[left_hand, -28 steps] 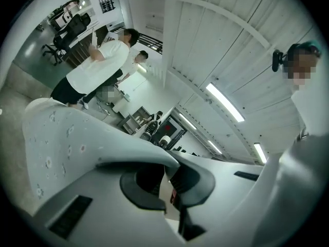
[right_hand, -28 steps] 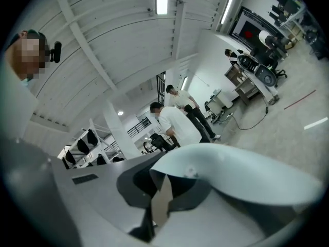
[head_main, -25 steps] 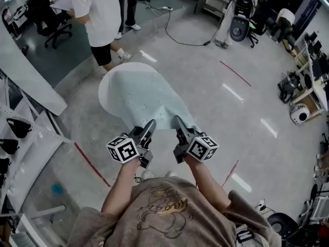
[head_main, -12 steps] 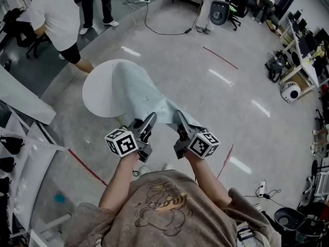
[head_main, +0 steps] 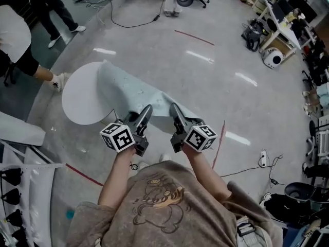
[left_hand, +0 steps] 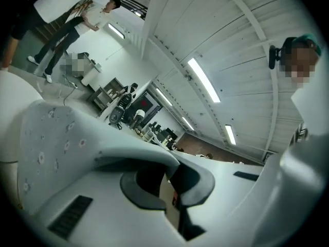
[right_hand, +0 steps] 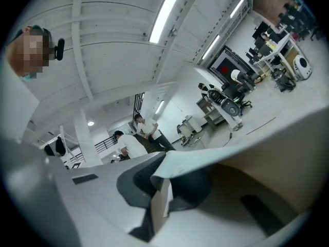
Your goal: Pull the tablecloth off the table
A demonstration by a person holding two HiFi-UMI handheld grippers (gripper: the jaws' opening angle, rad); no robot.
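Observation:
A round white table point(head_main: 77, 99) stands on the floor ahead and to the left. The pale blue tablecloth point(head_main: 128, 89) covers only its right side and stretches off the rim towards me. My left gripper point(head_main: 147, 109) is shut on the cloth's near edge. My right gripper point(head_main: 174, 107) is shut on the same edge a little to the right. In the left gripper view the dotted cloth point(left_hand: 51, 138) bulges over the left gripper point(left_hand: 170, 187). In the right gripper view a fold of the tablecloth point(right_hand: 241, 145) is pinched at the right gripper point(right_hand: 160, 192).
A person's legs point(head_main: 20, 60) stand beyond the table at the far left. A red tape line point(head_main: 218, 144) and a cable point(head_main: 257, 168) lie on the floor to my right. White shelving point(head_main: 25, 158) is at my left, desks with equipment point(head_main: 272, 22) at the far right.
The cloth has slid further off the table, baring most of the round top. Both grippers have drawn back with it, and the table now lies further left in view.

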